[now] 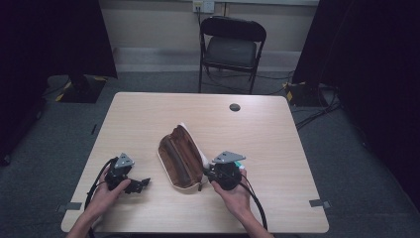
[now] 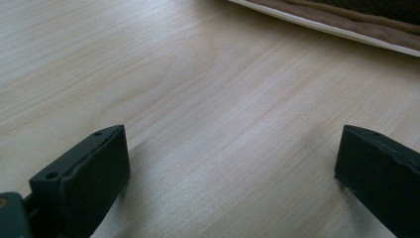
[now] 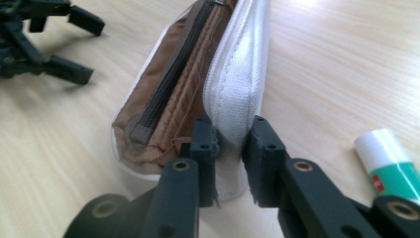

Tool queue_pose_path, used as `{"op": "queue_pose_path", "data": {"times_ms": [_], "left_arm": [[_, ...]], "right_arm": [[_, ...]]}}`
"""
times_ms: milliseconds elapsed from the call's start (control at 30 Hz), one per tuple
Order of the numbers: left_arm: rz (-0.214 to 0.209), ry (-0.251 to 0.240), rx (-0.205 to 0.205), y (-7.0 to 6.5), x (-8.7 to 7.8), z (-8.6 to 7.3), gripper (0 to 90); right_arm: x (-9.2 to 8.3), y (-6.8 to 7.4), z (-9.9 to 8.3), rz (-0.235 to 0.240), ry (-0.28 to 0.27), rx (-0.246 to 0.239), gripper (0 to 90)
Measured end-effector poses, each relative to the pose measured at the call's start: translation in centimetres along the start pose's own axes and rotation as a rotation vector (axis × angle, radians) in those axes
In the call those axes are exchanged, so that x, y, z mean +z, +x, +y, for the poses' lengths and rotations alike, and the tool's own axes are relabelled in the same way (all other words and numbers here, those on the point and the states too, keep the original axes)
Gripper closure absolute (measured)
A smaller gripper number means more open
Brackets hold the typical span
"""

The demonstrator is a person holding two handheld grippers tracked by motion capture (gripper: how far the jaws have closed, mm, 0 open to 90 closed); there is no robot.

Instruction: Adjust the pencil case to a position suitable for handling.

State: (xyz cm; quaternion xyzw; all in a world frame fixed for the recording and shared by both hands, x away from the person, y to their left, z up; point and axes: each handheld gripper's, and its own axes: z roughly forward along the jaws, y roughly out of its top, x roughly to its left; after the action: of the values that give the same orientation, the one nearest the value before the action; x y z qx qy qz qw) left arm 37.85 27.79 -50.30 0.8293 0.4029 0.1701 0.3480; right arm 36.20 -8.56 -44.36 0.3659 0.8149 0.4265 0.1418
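Right now the right gripper (image 3: 231, 148) is pinching the white edge of the pencil case (image 3: 198, 89), which is stretching away ahead of its jaws.

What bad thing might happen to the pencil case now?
The right gripper pinches just the white edge of the pencil case, so the thin fabric might slip free. The left gripper is open on bare table, so nothing steadies the case and it may drag. The glue stick nearby could get knocked.
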Motion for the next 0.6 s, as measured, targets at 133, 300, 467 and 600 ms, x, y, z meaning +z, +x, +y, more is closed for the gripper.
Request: {"op": "queue_pose_path", "data": {"times_ms": [133,300,467,600], "left_arm": [[-0.002,-0.001,-0.001,0.0,0.0,0.0,0.1],[-0.003,0.002,0.0,0.0,0.0,0.0,0.1],[-0.002,0.003,0.0,0.0,0.0,0.0,0.1],[-0.001,0.002,0.001,0.0,0.0,0.0,0.0]], "right_arm": [[-1.2,-0.3,-0.6,0.046,0.01,-0.014,78.2],[-3.5,-0.4,-2.0,0.114,0.03,-0.054,78.4],[-5.1,-1.0,-3.5,0.098,0.031,-0.055,74.6],[-5.0,-1.3,-3.8,0.054,0.027,-0.032,64.5]]}}
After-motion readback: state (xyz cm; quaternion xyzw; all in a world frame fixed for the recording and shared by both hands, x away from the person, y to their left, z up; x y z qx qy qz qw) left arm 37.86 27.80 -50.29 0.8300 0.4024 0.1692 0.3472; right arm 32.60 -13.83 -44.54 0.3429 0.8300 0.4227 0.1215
